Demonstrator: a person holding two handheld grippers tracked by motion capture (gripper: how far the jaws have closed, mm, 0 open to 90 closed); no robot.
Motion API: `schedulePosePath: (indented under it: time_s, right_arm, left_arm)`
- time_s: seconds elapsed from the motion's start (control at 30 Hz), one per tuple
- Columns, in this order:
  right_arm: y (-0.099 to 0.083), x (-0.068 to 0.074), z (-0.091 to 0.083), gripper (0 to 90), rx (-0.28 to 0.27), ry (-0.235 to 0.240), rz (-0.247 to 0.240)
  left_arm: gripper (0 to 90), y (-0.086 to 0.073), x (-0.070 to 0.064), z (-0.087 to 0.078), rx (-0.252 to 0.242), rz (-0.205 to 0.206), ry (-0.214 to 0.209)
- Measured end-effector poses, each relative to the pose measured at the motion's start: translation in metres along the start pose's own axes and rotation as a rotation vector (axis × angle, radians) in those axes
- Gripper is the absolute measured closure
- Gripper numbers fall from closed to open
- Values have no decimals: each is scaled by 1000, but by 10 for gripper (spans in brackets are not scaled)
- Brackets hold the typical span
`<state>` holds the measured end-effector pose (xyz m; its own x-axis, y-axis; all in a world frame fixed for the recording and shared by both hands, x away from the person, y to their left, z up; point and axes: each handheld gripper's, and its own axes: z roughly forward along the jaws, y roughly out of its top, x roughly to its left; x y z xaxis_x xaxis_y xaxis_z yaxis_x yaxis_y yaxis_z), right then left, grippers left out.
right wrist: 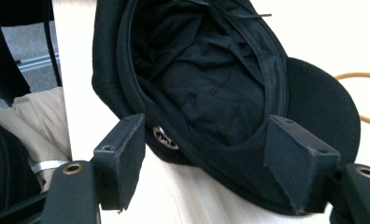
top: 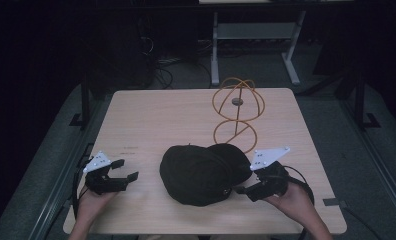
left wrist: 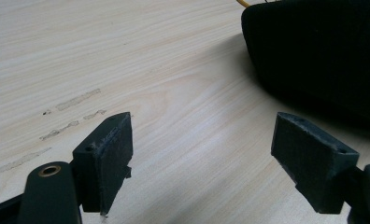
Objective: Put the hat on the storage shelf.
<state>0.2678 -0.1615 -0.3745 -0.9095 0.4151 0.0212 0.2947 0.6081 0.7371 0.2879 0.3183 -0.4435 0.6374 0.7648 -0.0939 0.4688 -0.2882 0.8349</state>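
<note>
- Black cap [top: 202,172]: lies upside down on table [top: 151,115], near front edge, between both grippers
- Left gripper [top: 126,170]: jaws apart, empty, beside cap
- Right gripper [top: 242,186]: jaws apart, at cap's rim

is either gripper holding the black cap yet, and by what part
Nothing is held. The left gripper is open over bare table. The right gripper is open with its jaws either side of the black cap's rim, not closed on it.

High view looks down from six o'clock; both gripper views sit close, sharing the black cap [top: 202,174].
</note>
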Motion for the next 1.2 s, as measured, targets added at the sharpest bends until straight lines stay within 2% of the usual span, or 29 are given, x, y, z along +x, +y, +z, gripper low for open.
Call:
schedulePosePath:
  time_s: [0.03, 0.2, 0.4, 0.67, 0.93, 1.0, 1.2]
  right_arm:
    - [4, 1, 3, 317, 6, 0, -15]
    - [13, 4, 9, 331, 18, 14, -32]
    - [27, 9, 20, 367, 35, 53, -63]
    - [41, 17, 32, 434, 35, 86, -107]
    - [56, 26, 50, 491, 67, 153, -129]
    - [58, 27, 55, 508, 74, 153, -157]
    - [65, 32, 68, 556, 104, 171, -171]
  left_arm:
    - [203, 0, 0, 0, 2, 0, 0]
    - [203, 0, 0, 0, 1, -2, 0]
    - [204, 0, 1, 0, -2, 1, 2]
    - [204, -1, 1, 0, 0, 3, 3]
    - [204, -1, 2, -1, 2, 8, 8]
    - [204, -1, 2, -1, 5, 7, 8]
    - [204, 0, 3, -1, 5, 16, 7]
